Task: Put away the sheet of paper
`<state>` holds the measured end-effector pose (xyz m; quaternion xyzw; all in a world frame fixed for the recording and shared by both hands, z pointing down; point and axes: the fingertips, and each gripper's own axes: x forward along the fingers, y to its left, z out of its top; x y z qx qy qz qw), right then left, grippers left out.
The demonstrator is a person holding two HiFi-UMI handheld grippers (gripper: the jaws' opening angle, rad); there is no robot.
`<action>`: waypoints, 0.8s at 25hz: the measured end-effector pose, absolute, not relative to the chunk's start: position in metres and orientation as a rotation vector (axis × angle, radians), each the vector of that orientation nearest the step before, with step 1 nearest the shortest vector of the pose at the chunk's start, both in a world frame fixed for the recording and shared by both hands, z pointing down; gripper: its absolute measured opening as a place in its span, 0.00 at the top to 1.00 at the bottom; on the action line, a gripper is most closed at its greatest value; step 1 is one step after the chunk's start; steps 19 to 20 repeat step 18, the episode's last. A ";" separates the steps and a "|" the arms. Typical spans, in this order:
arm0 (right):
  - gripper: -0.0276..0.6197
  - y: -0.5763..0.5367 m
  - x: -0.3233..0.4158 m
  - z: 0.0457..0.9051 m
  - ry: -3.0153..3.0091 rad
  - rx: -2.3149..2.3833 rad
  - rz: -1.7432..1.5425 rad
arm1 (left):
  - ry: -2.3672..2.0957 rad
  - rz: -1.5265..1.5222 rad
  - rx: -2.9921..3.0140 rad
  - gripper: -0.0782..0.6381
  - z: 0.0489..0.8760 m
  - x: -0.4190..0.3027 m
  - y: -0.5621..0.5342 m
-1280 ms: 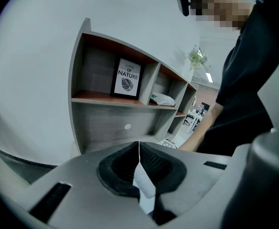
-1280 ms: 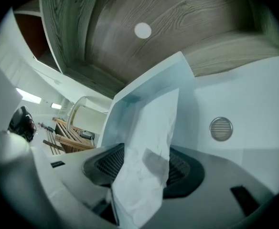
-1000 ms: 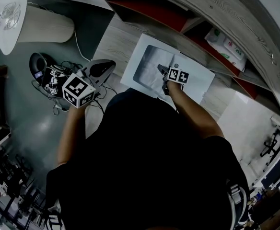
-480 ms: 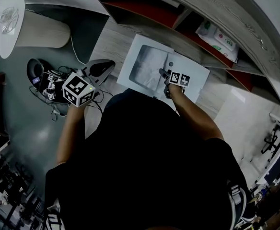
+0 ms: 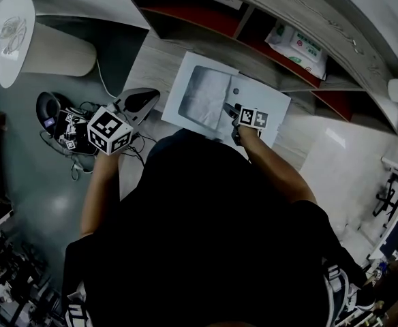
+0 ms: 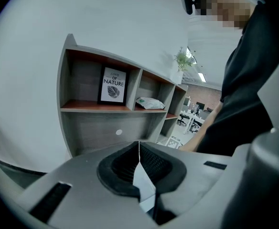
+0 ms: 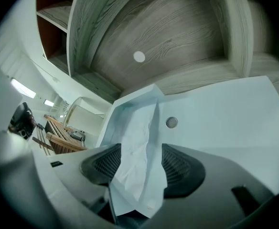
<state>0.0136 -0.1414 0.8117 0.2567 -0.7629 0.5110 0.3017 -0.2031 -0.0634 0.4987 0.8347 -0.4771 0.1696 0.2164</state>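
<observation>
In the head view, one sheet of paper (image 5: 204,92) is seen lying crumpled in the recess of one white tray (image 5: 272,107). Its long axis runs from the jaws of the right gripper (image 5: 228,109) away and leftward toward the shelf unit (image 5: 287,12). The right forearm (image 5: 274,162) is stretched forward to the tray. The left forearm (image 5: 93,196) is bent, and the left gripper (image 5: 151,96) is held well apart from the tray, above a tangle of cables (image 5: 69,125), with its jaws pointed toward the shelves.

In the left gripper view, the jaws are seen brought together at their tips. A pale wedge shows lower between the pads, and what it is cannot be told. Ahead of the jaws, one framed print (image 6: 113,85) and one packet (image 6: 150,102) are seen on the shelves.

In the right gripper view, the jaws are clamped on the near end of the sheet. The sheet is bunched into a ridge that runs straight ahead from them. One round hole (image 7: 171,122) in the tray lies just right of the ridge.
</observation>
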 end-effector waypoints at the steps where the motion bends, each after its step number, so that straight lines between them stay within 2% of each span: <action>1: 0.53 -0.142 0.015 0.808 -2.035 0.684 1.350 | -1.323 0.468 2.317 0.86 0.498 -0.201 -0.062; 6: 0.60 -0.143 0.023 0.787 -2.096 0.680 1.302 | -1.324 0.462 2.339 0.86 0.491 -0.190 -0.057; 15: 0.80 -0.140 0.044 0.750 -2.176 0.676 1.287 | -1.324 0.461 2.360 0.86 0.485 -0.169 -0.046; 20: 0.84 -0.134 0.051 0.738 -2.190 0.673 1.301 | -1.320 0.464 2.360 0.86 0.483 -0.161 -0.041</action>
